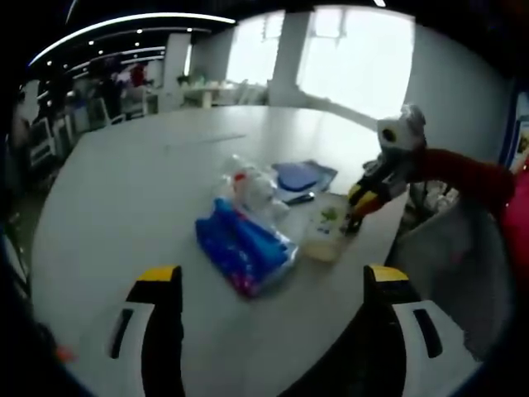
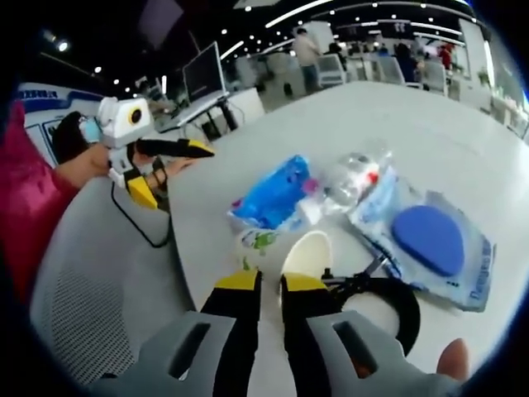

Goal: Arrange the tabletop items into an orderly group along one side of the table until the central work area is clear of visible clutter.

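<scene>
Right gripper [image 2: 269,285]: jaws narrow, nearly closed, sitting at the near rim of the white cup [image 2: 302,252]. Can't tell if they pinch the rim or just touch it.

The cup lies straight ahead of the right fingers, at the table's [image 1: 124,190] near edge, so the right gripper is clearly the nearer one.

Left gripper [image 1: 273,285]: jaws wide, nothing between them, hanging back from the pile.

Just past the cup is the blue packet [image 2: 273,198], long axis running away from the right jaws, touching the clear crumpled bag [image 2: 351,182]. To the right, the blue pad in its clear sleeve [image 2: 430,240] lies flat; black cable loop [image 2: 388,302] is close by the right jaws.

Items are already bunched near one edge. Beyond them the tabletop is bare, with plenty of room to slide things. Edge is close on the near side, so I'd push along it, not toward it.
</scene>
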